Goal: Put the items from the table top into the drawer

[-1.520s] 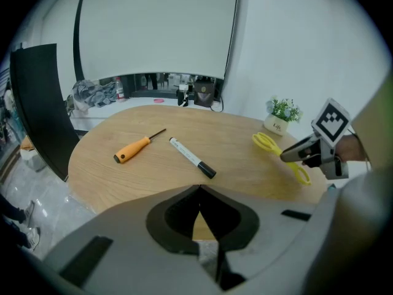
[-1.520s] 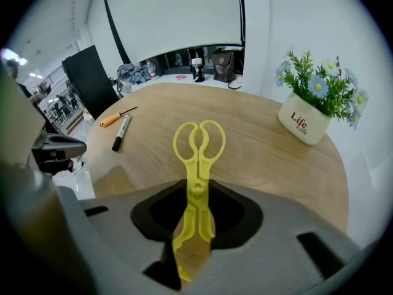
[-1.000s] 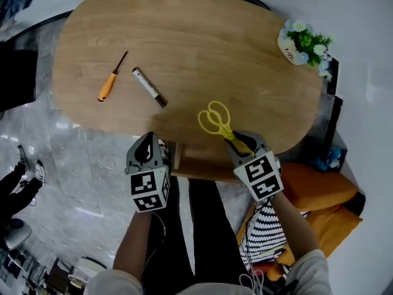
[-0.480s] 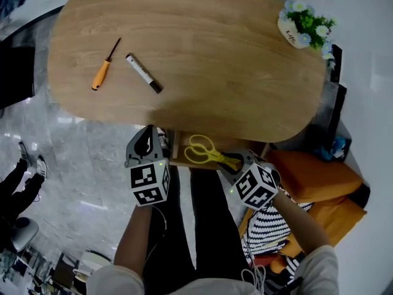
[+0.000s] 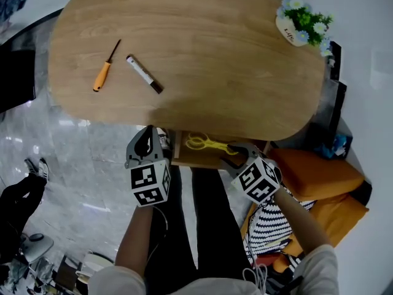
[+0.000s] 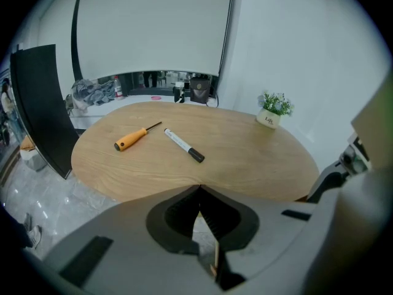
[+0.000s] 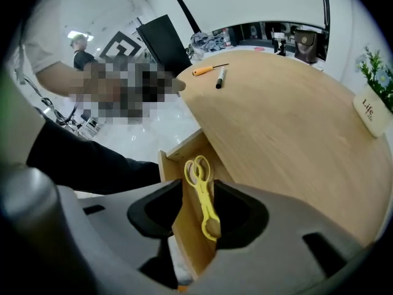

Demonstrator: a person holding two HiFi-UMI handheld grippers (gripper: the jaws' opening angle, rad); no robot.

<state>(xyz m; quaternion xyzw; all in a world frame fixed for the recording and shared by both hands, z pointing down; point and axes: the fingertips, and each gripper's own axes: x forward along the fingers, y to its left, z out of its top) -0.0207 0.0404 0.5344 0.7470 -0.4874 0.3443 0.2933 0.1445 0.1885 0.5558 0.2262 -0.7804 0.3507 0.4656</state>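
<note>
An oval wooden table fills the upper centre of the head view. Glossy grey marble-pattern floor occupies the lower left and carries light reflections. A white wall occupies the upper right. A black panel stands at the left edge. Orange cushions lie at lower right.

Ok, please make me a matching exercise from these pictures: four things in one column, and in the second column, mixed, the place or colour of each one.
Column A
1. screwdriver
2. marker
3. yellow scissors
4. potted plant

Column B
a. lies in the open drawer below the table's near edge
b. stands at the far right end of the table in the head view
c. has an orange handle and lies on the table
d. has a white body and a dark cap and lies on the table

Pairs: 1-c, 2-d, 3-a, 4-b
</note>
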